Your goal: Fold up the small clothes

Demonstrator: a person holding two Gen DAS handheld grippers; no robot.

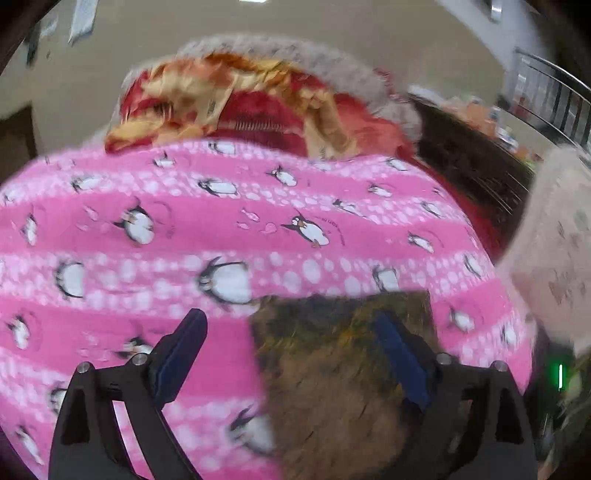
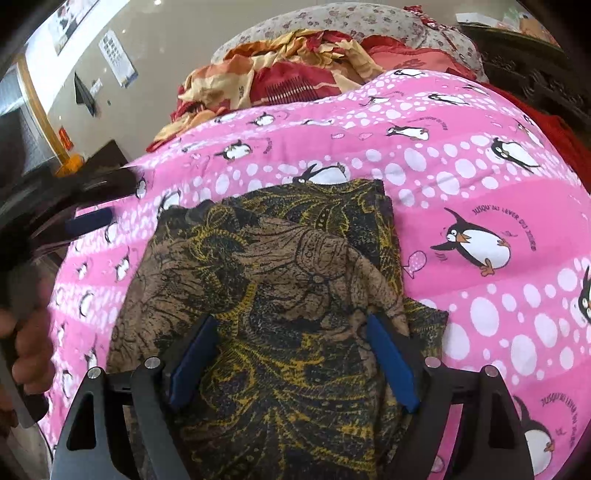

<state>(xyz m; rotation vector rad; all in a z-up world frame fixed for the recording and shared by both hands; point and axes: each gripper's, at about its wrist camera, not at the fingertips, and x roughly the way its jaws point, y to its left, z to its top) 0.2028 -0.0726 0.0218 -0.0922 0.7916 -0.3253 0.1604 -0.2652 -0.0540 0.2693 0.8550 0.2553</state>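
A small brown, black and yellow patterned garment (image 2: 280, 280) lies partly folded on a pink penguin-print blanket (image 2: 480, 177). My right gripper (image 2: 291, 328) is open, its blue-padded fingers hovering over the garment's near part. My left gripper (image 1: 290, 325) is open over the blanket (image 1: 184, 221), with the garment (image 1: 332, 354) under its right finger; the view is blurred. The left gripper also shows at the left edge of the right wrist view (image 2: 92, 218), held by a hand.
A crumpled red and yellow cloth (image 2: 280, 74) and a grey flowered pillow (image 2: 332, 18) lie beyond the blanket. Dark wooden furniture (image 1: 469, 162) stands at the right. A flowered cloth (image 1: 554, 240) shows at the right edge of the left wrist view.
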